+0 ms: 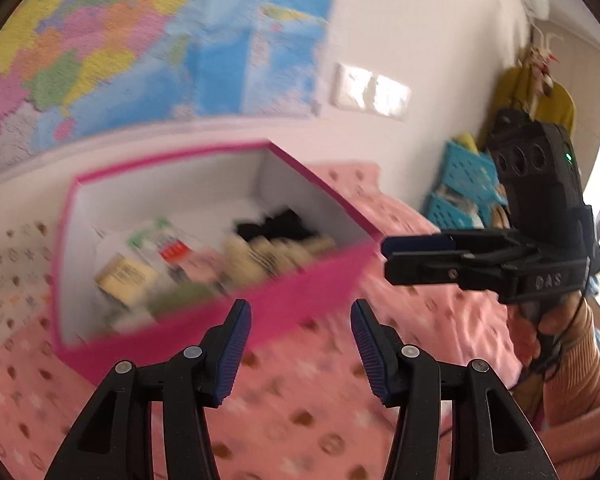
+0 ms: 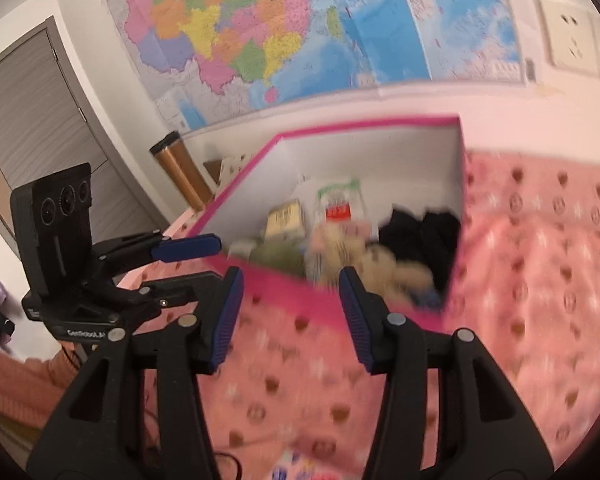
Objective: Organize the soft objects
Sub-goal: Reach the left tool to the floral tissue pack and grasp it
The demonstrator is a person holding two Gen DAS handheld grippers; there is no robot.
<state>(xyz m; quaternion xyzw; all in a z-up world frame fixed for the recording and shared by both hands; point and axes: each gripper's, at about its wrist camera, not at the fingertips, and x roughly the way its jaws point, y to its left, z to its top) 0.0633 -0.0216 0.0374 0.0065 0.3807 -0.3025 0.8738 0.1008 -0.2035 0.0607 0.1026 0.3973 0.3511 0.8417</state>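
A pink box (image 1: pixel 300 284) with white inner walls lies on a pink blanket. Inside, blurred, are a black soft item (image 1: pixel 278 226), a beige plush (image 1: pixel 276 254), a pale yellow packet (image 1: pixel 126 276) and a packet with a red label (image 1: pixel 168 250). My left gripper (image 1: pixel 300 312) hovers open in front of the box's near wall, nothing between its blue pads. My right gripper (image 1: pixel 386 257) shows side-on by the box's right corner. In the right wrist view the box (image 2: pixel 380 160) holds the black item (image 2: pixel 420 236) and the plush (image 2: pixel 380 260). The right gripper (image 2: pixel 291 280) is open and empty, and the left gripper (image 2: pixel 219 260) is beside it.
The pink patterned blanket (image 2: pixel 540 280) covers the surface around the box. A map (image 2: pixel 300 20) and sockets (image 1: pixel 372 90) are on the wall behind. Blue baskets (image 1: pixel 464 184) stand at the far right, a copper flask (image 2: pixel 180 172) at the far left. An orange sleeve (image 1: pixel 580 380) holds the right gripper.
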